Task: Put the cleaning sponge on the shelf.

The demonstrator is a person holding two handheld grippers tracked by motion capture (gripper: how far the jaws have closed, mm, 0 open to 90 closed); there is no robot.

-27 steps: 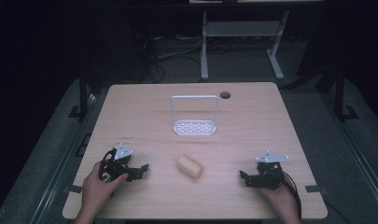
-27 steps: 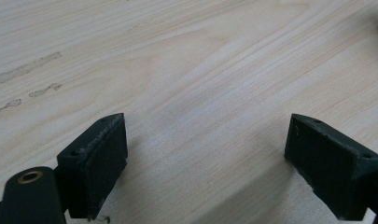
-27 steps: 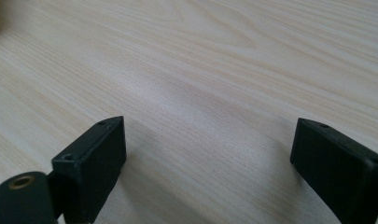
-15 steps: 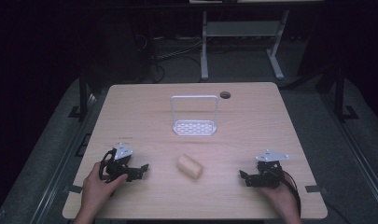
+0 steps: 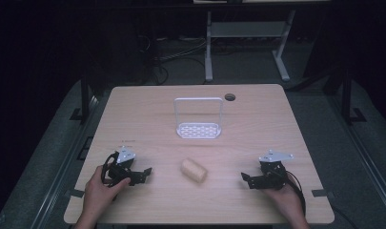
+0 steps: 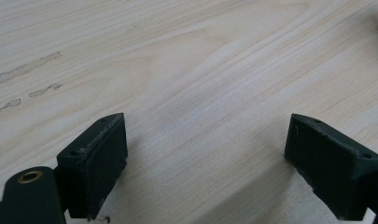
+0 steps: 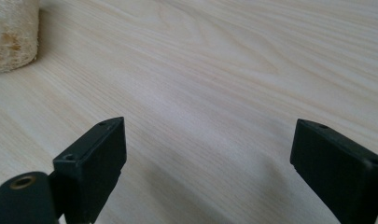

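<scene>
With both my left gripper and right gripper spread wide and empty on the bench, the loofah roll lies between them, so I'd straddle it squarely before closing.

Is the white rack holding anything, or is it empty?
Empty: the white rack shows a bare perforated base; the loofah piece lies apart on the table.

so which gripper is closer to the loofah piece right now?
Left, by a small margin. The left gripper sits to the left of the loofah piece, the right gripper to its right with a wider gap. Both have their jaws open, pointing inward, touching nothing.
</scene>
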